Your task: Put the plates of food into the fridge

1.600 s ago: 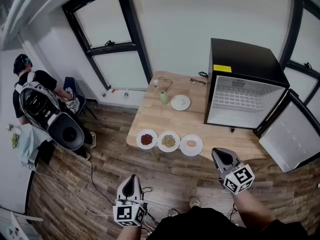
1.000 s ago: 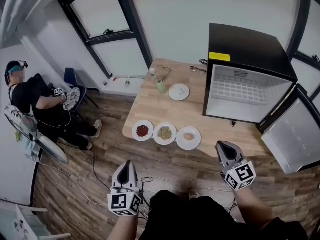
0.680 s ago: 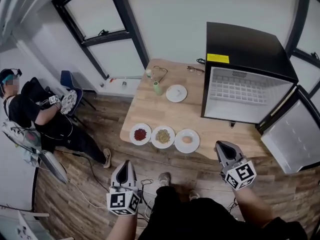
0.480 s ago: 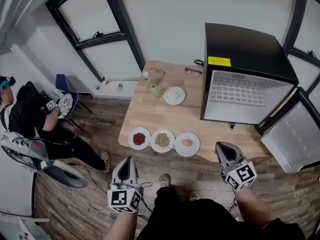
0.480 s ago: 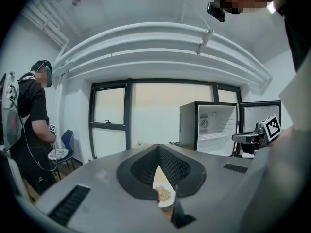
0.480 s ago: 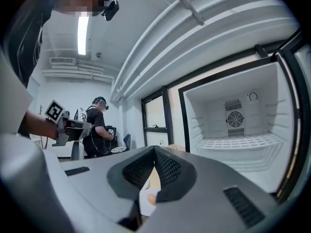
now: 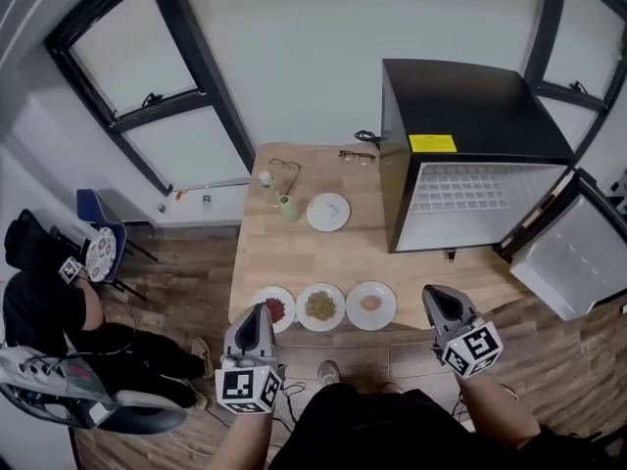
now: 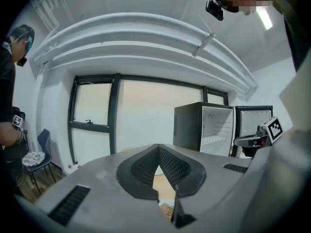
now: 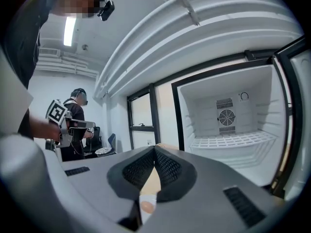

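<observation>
Just short of the worktop's [image 7: 294,258] near edge, the left hand-held gripper [image 7: 257,311] and the right hand-held gripper [image 7: 432,294] are each pinched fully closed with nothing between the jaws, probably because no plate has been taken up yet. Ahead of them three plates of food [image 7: 320,305] sit in a row along that edge within easy reach, the left gripper nearest the red-topped plate [image 7: 273,308]. Beyond, the fridge [image 7: 460,116] stands at the worktop's right end, door [image 7: 563,267] swung wide and shelf bare to receive them, while a fourth plate [image 7: 328,211] lies further back.
</observation>
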Demonstrator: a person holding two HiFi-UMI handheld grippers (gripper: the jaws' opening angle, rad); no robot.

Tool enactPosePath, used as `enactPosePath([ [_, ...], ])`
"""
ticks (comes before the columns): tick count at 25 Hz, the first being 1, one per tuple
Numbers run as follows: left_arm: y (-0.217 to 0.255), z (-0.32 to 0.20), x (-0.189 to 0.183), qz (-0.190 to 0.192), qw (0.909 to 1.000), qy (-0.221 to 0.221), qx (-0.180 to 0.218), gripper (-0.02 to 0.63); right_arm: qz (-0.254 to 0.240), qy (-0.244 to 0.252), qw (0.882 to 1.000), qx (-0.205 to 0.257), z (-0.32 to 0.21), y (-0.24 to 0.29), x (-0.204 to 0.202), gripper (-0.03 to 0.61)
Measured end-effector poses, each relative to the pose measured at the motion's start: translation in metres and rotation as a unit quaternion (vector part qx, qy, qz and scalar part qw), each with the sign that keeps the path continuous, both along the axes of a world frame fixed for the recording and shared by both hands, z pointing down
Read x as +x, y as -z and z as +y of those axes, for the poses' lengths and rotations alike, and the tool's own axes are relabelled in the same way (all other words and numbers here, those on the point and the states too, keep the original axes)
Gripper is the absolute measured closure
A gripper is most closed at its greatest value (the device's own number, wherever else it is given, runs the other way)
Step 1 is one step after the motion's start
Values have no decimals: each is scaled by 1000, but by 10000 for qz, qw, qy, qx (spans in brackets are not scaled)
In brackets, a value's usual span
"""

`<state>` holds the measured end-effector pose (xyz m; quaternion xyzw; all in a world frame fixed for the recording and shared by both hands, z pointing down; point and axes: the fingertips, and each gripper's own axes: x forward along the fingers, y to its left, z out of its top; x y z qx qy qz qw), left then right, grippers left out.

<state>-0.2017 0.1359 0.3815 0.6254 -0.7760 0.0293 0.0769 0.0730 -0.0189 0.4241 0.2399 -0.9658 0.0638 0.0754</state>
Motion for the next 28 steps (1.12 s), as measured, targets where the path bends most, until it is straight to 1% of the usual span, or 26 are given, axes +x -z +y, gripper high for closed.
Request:
enactPosePath([
  [2,-3,-14,-9,-22,9998,-219,9,611,-4,-189,9998,-42,-2,-2,-6,566],
  [7,-4,-44,-17,-383,9948,-942,78,611,96,-636,9977,-199,3,-14,-19,566],
  [10,-11,-56,-25,-310,9915,-1263,99,611,114,-940,9952,-243,7,-19,-28,566],
  [13,-16,-64,-34,-225,9880,-1523,122,611,131,-1142,9931,-224,12,-24,-38,566],
  [17,-31,-76,-38,-112,9819,-1887,99,611,151,-1467,9887,-265,12,-31,-43,566],
  [21,-45,-84,-29,56,9768,-2137,115,611,208,-1495,9882,-241,18,-31,-48,566],
  [24,-46,-91,-20,214,9738,-2262,122,611,254,-1527,9873,-349,22,-37,-46,566],
  [26,-45,-93,-11,214,9710,-2377,130,611,300,-1509,9871,-452,27,-44,-44,566],
  [28,-45,-97,-4,132,9691,-2460,127,611,323,-1454,9873,-559,31,-55,-42,566],
])
